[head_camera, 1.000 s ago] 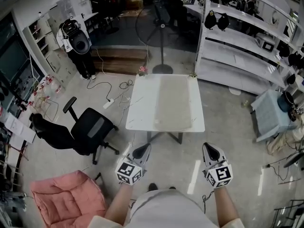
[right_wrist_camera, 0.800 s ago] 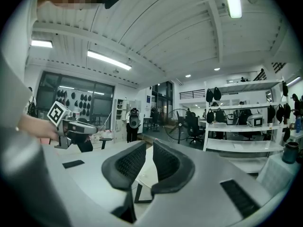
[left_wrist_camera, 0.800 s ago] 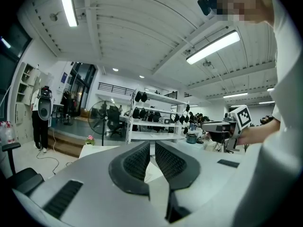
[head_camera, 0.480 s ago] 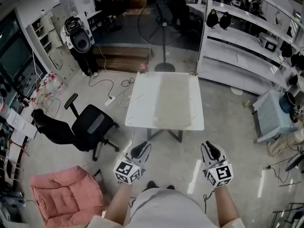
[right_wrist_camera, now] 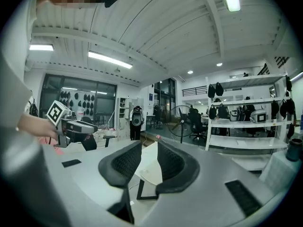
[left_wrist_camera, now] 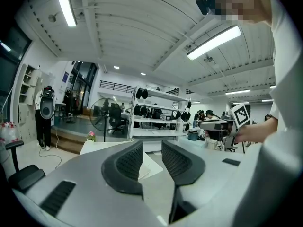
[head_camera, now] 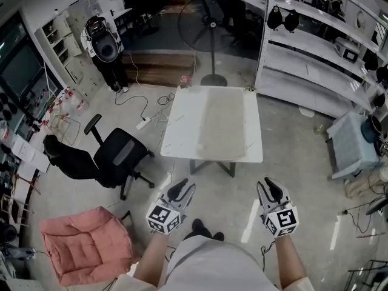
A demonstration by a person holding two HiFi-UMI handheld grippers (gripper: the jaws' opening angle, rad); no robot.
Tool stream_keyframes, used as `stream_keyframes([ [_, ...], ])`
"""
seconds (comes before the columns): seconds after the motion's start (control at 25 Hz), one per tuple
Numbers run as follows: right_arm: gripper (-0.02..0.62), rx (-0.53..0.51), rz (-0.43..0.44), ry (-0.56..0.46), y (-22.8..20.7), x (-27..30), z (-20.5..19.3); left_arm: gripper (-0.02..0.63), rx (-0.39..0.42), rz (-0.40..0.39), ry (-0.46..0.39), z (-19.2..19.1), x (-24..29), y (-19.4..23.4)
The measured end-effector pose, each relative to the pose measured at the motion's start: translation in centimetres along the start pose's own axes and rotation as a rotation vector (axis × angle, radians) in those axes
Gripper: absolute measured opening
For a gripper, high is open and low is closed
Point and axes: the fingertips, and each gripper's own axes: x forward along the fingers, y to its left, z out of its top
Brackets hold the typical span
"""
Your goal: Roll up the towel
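Observation:
A beige towel (head_camera: 222, 125) lies flat down the middle and right of the white table (head_camera: 180, 129), seen in the head view. Both grippers hang over the floor well short of the table's near edge. My left gripper (head_camera: 183, 189) points at the near left corner, and its jaws have just been opening with nothing between them. My right gripper (head_camera: 271, 188) points at the near right side, its jaws likewise just opening and empty. In the left gripper view the left gripper (left_wrist_camera: 152, 151) frames the table (left_wrist_camera: 97, 147). In the right gripper view the right gripper (right_wrist_camera: 149, 152) frames the table's corner (right_wrist_camera: 150, 168).
A black office chair (head_camera: 115, 159) stands left of the table and a pink cushioned seat (head_camera: 88, 250) sits at the lower left. A standing fan (head_camera: 210, 32) is behind the table. White shelving (head_camera: 315, 53) and a pale blue cart (head_camera: 351, 144) line the right.
Both grippers' jaws have parted from shut to open. The table sits slightly lower in the head view, and the hands have drifted a little toward it.

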Motion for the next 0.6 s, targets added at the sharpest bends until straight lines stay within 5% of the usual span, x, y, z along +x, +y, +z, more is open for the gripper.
stream_keyframes([
  [0.6,0.118,-0.011,-0.014,0.07,-2.4,8.6,-1.6,0.138,0.007,-0.04,0.04,-0.4,6.6,7.0],
])
